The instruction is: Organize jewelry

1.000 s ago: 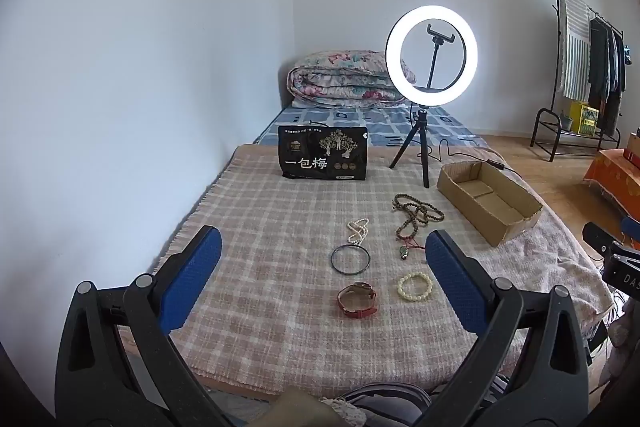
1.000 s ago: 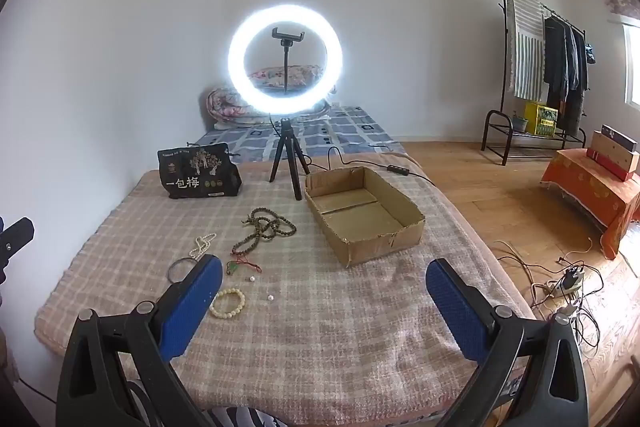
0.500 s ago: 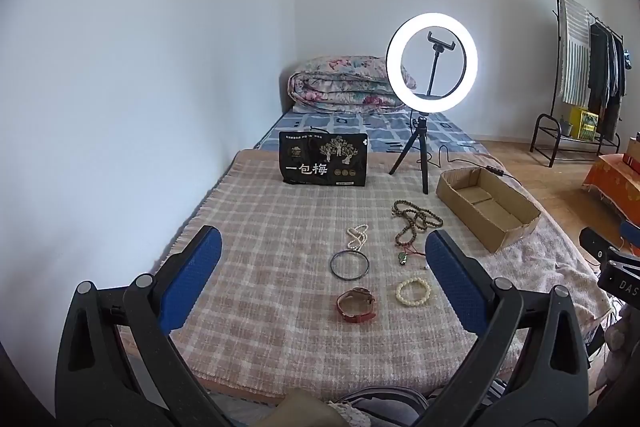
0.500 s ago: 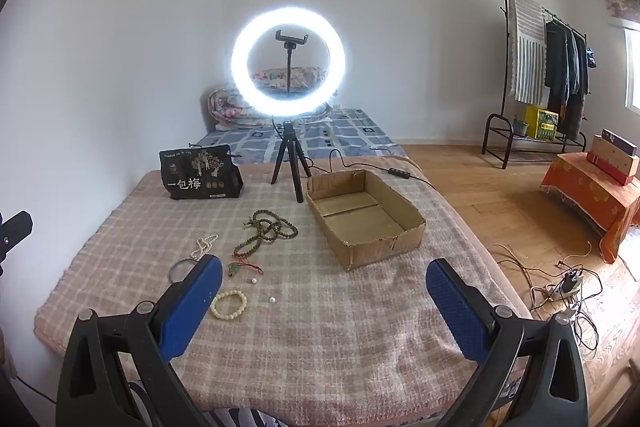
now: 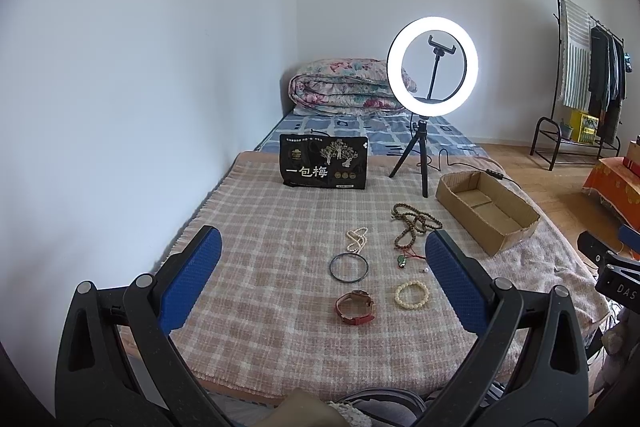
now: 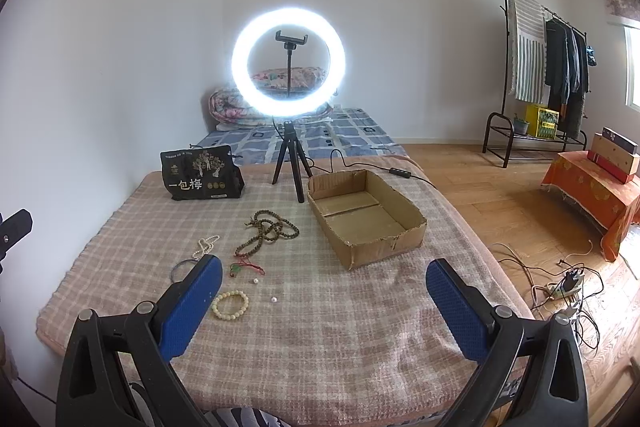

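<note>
Jewelry lies on a checked blanket [image 5: 256, 227]: a red leather watch [image 5: 355, 307], a cream bead bracelet [image 5: 412, 294], a dark bangle [image 5: 349, 267], a small pearl strand [image 5: 357, 239], a long brown bead necklace [image 5: 414, 223] and a green pendant on red cord [image 5: 402, 259]. An open cardboard box [image 6: 366, 217] sits to their right. My left gripper [image 5: 323, 279] is open and empty, above the blanket's near edge. My right gripper [image 6: 324, 301] is open and empty; the bracelet [image 6: 230, 303], necklace [image 6: 267, 231] and two loose pearls [image 6: 273, 299] lie ahead of it.
A lit ring light on a tripod [image 5: 432, 75] and a black printed bag [image 5: 324, 167] stand behind the jewelry. A folded quilt [image 5: 344, 87] lies at the far wall. A clothes rack [image 6: 544, 75], an orange-covered stand [image 6: 596, 187] and floor cables [image 6: 560, 279] are at the right.
Both grippers have drifted slightly back and up, so the jewelry sits a little lower and smaller in view. Nothing was gripped or moved.
</note>
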Motion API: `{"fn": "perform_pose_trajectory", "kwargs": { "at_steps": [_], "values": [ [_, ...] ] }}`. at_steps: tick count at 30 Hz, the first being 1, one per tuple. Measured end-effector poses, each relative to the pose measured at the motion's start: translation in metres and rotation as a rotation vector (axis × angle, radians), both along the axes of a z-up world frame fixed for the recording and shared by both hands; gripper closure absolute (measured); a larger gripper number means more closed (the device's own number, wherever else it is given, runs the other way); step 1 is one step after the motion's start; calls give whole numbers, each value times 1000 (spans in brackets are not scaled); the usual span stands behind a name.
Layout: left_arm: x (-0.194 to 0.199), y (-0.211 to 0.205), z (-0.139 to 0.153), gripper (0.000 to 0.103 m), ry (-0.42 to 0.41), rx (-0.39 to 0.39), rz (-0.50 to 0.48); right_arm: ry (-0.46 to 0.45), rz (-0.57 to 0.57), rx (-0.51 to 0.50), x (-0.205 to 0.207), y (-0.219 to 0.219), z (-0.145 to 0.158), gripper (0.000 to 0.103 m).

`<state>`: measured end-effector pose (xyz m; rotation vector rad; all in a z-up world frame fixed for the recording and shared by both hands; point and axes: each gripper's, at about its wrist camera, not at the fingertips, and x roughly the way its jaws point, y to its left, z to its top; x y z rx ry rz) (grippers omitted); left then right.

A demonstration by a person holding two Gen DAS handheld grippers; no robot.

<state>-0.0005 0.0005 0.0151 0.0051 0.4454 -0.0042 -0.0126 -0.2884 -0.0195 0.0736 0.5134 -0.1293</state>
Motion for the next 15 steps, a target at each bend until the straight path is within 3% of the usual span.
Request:
{"fn": "perform_pose_trajectory", "kwargs": {
  "at_steps": [15],
  "values": [
    [-1,0,0,0,-3,-1,2,5,7,8,1,0,-4,0]
  ]
}}
